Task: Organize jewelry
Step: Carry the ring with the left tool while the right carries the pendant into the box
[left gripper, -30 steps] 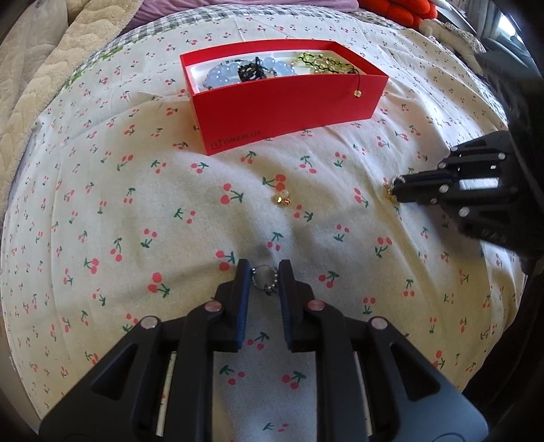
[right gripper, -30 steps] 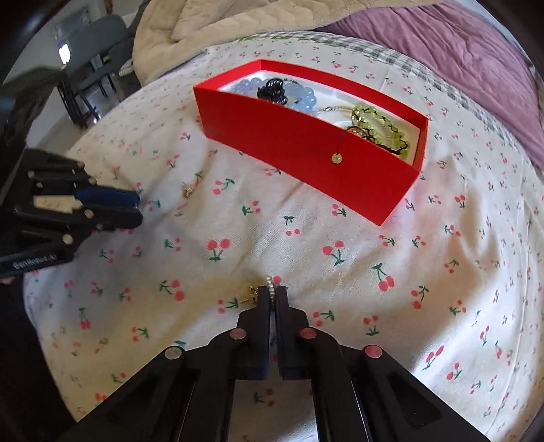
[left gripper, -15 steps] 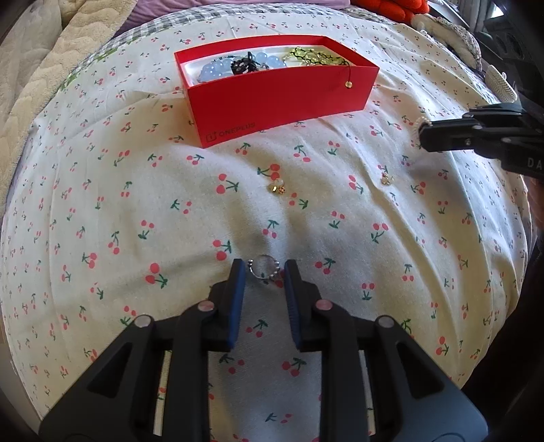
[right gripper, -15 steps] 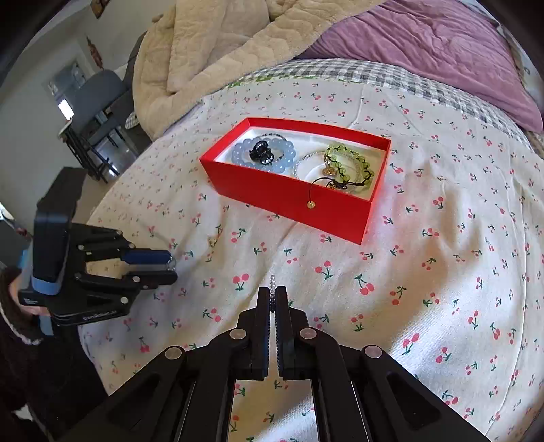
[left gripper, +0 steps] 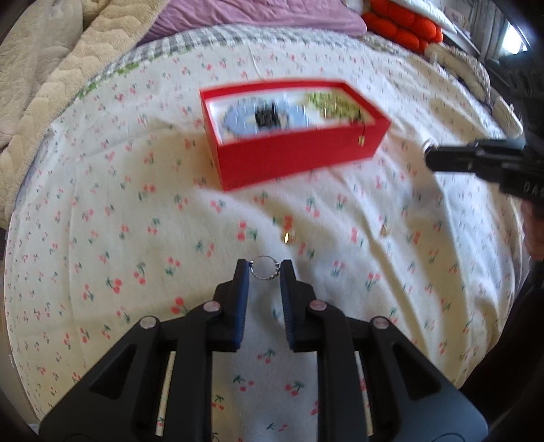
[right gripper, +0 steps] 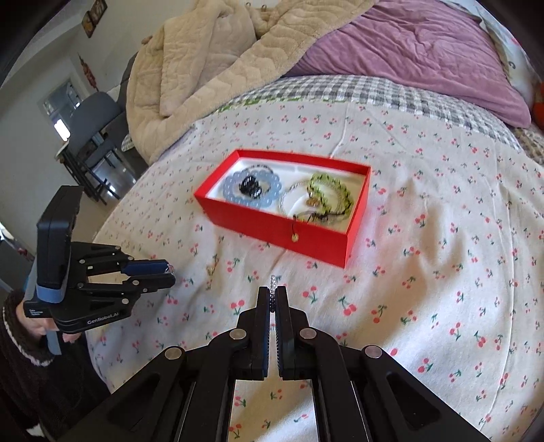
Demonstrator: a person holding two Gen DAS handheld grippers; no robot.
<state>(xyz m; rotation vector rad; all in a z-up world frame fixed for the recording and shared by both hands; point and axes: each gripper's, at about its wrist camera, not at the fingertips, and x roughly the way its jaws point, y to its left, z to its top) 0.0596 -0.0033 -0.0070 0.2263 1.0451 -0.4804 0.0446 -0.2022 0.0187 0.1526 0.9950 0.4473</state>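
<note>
A red jewelry box (left gripper: 295,159) (right gripper: 289,234) sits on the cherry-print bedsheet, holding a pale blue bead bracelet (right gripper: 253,187), a black piece and a green bead bracelet (right gripper: 328,193). My left gripper (left gripper: 263,272) is shut on a small silver beaded ring (left gripper: 264,271), held above the sheet; it also shows in the right wrist view (right gripper: 168,272). My right gripper (right gripper: 272,299) is shut on a thin beaded piece (right gripper: 272,289) seen edge-on, and appears at the right of the left wrist view (left gripper: 428,156). Two small gold pieces (left gripper: 287,236) (left gripper: 385,230) lie on the sheet.
A beige quilted blanket (right gripper: 221,61) and a purple duvet (right gripper: 408,54) are piled behind the box. Red cushions (left gripper: 404,30) lie at the far right. A chair (right gripper: 91,136) stands beyond the bed's left edge.
Both grippers have lifted off the sheet with their pieces. The left one has risen and moved toward the box; the right one left a gold piece on the sheet.
</note>
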